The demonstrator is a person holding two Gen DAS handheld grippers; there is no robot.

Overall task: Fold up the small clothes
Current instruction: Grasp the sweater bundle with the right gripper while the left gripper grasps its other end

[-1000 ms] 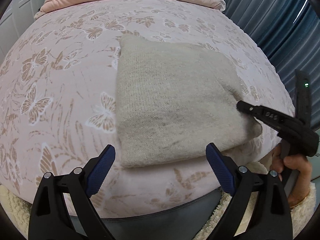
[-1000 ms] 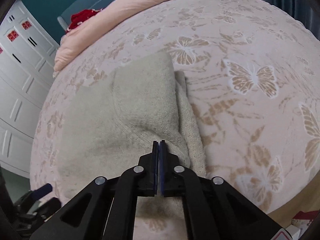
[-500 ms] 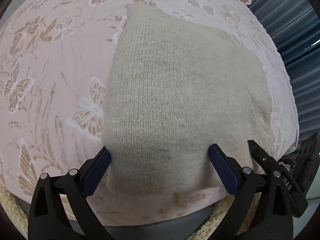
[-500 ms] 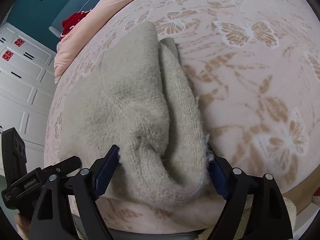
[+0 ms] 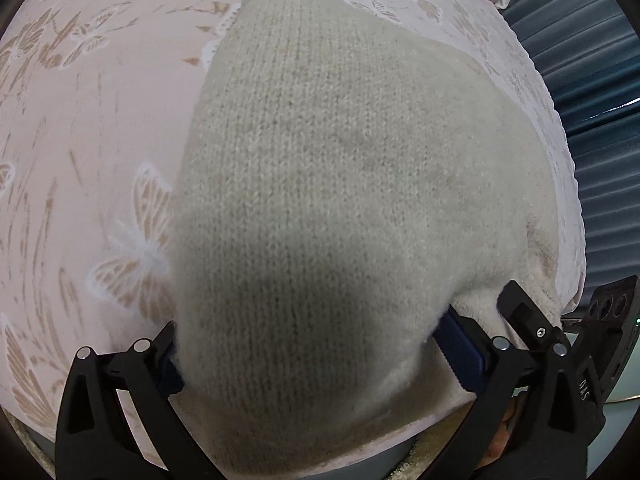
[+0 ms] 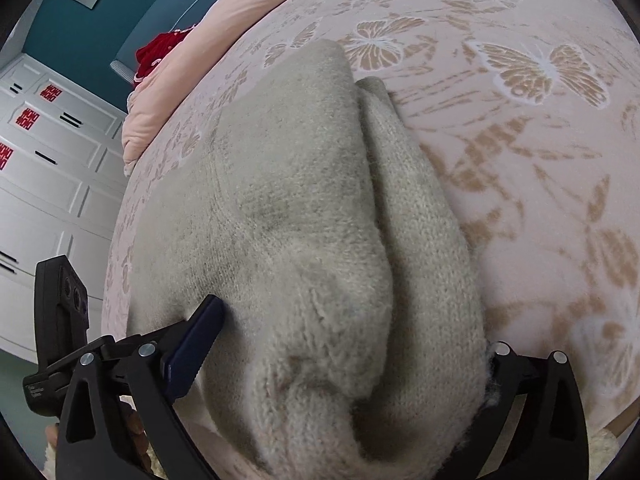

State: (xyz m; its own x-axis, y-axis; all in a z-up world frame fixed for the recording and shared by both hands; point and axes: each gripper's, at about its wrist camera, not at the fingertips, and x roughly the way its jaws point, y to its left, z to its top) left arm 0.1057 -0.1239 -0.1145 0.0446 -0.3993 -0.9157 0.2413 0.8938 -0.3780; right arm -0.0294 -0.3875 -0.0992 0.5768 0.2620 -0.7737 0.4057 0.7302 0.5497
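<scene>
A folded beige knit garment point(image 5: 340, 160) lies on the pink butterfly bedspread point(image 5: 80, 140), near its front edge. My left gripper point(image 5: 312, 360) is low over the garment's near edge. Its jaws are wide apart and the knit bulges between them. My right gripper point(image 6: 340, 360) straddles the garment's point(image 6: 300, 220) bunched right end. Its jaws are opening, its left pad point(image 6: 196, 344) rests on the knit and its right pad is hidden by fluff. Each gripper shows at the edge of the other's view: right gripper point(image 5: 560, 340), left gripper point(image 6: 60, 320).
A pink duvet point(image 6: 240, 20) lies along the bed's far side, with a red item point(image 6: 160, 52) behind it. White cabinet doors point(image 6: 48, 160) stand to the left and a dark blue curtain point(image 5: 592, 80) hangs to the right. Bedspread point(image 6: 520, 160) stretches beyond the garment.
My right gripper, shut on the knit's corner a second ago, has let go and spread wide. Both grippers have sunk onto the garment's near edge, and the left has closed in on it.
</scene>
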